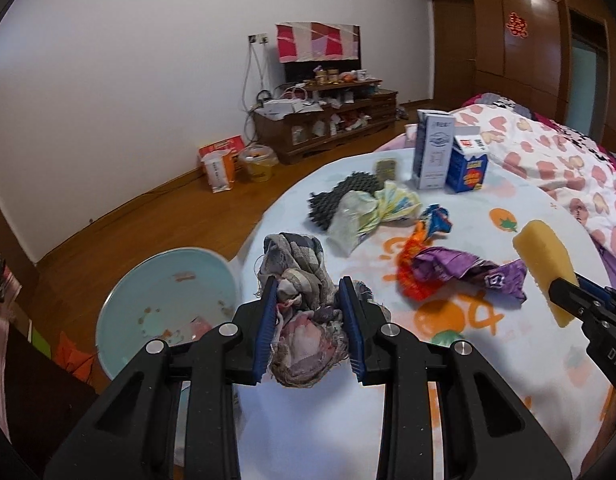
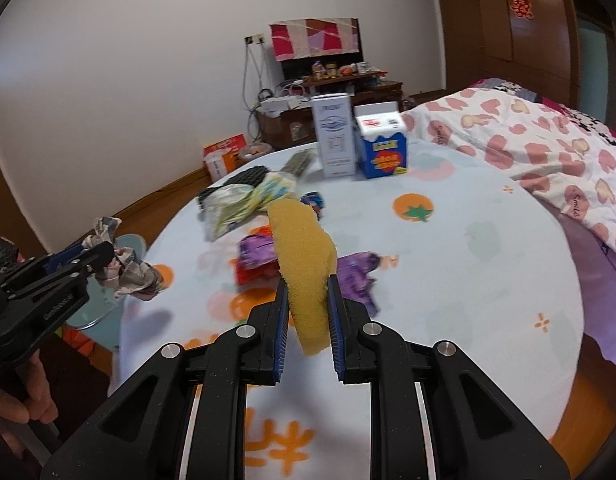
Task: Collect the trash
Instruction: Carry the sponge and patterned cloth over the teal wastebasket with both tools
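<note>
A: What sits farthest left in the left wrist view?

B: A pale blue round basin (image 1: pixel 164 304) on the wooden floor (image 1: pixel 148 224), just beside the table's edge, with small scraps lying in it.

A: And next to it?

B: The left claw (image 1: pixel 309 328) is clamped on a crumpled grey-and-pink checked rag (image 1: pixel 304 312), holding it above the near edge of the round table with the white fruit-print cloth (image 1: pixel 507 360).

A: What lies on the table past that?

B: A black mesh pad (image 1: pixel 339 196), a bunched pale yellow-and-blue wrapper (image 1: pixel 371 212), then an orange-and-purple crinkled foil packet (image 1: pixel 451 272). Behind them stand a tall white carton (image 1: pixel 433 148) and a blue-and-white carton (image 1: pixel 467 166), touching side by side.

A: And the right side?

B: The right claw (image 2: pixel 308 328) is closed tight on a yellow oblong sponge (image 2: pixel 304 264), which is lifted clear of the table and sticks up from the pads. Right of the table lies a bed with a pink heart-print quilt (image 2: pixel 547 148).
</note>
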